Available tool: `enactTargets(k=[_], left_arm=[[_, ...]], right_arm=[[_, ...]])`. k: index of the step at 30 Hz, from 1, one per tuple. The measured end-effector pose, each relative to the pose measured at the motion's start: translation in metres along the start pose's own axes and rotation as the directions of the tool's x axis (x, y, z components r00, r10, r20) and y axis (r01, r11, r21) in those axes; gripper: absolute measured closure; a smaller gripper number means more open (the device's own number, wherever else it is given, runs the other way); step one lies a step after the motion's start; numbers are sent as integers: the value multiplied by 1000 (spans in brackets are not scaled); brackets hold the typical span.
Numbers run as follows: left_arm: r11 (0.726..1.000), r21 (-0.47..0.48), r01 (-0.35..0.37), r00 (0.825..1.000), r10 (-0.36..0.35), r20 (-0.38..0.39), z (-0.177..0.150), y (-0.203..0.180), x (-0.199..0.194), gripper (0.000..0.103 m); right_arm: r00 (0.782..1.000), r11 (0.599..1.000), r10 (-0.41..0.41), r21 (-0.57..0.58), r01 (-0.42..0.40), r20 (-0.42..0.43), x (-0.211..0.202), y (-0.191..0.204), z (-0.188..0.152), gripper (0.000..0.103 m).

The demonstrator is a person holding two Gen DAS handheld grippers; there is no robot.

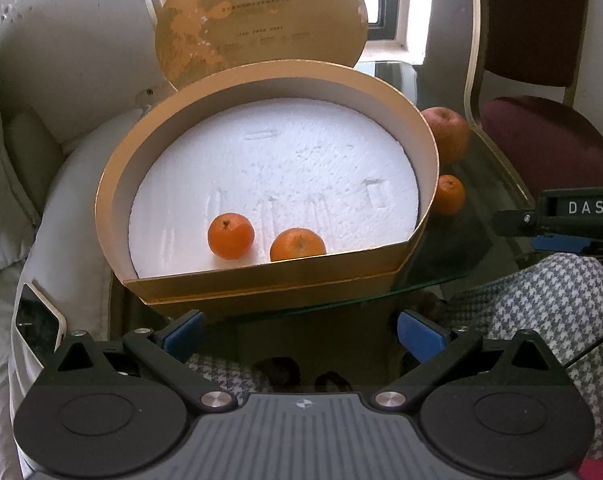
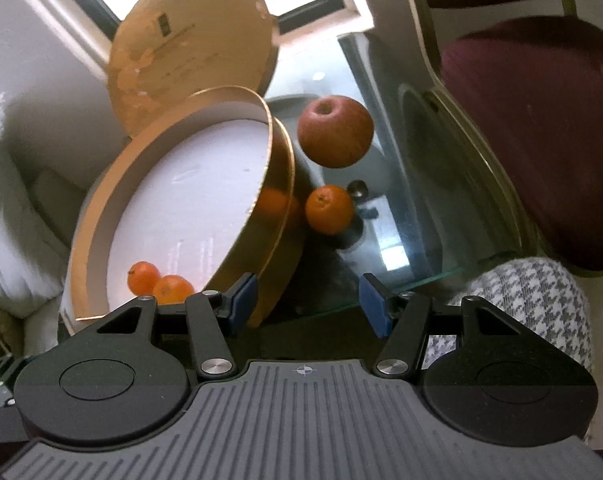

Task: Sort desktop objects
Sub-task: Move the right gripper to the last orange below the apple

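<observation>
A gold round box with a white foam floor stands on the glass table. Two small oranges lie inside near its front wall; the right wrist view shows them too. Right of the box, on the glass, sit a red apple and a third orange. My left gripper hangs open in front of the box, holding nothing. Short of the table's near edge, my right gripper is open and holds nothing; its finger also shows in the left view.
The box's lid leans upright behind it against the wall under a window. A maroon chair stands to the right of the table. A houndstooth-clad leg is at the near right. A white cushion and a phone lie at left.
</observation>
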State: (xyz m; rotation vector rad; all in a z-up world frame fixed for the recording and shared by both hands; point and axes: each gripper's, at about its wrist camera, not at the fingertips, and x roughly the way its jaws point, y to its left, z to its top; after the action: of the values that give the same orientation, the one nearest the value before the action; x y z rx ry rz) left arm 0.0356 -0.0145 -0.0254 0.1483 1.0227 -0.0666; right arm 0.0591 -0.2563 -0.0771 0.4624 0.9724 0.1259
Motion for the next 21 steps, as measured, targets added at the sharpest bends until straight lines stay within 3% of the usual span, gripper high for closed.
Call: enactTargets(k=[21], left_arm=[[999, -39, -30, 999, 28, -46, 18, 19, 33, 1]], right_arm=[[998, 978, -66, 197, 67, -8, 81, -15, 55, 43]])
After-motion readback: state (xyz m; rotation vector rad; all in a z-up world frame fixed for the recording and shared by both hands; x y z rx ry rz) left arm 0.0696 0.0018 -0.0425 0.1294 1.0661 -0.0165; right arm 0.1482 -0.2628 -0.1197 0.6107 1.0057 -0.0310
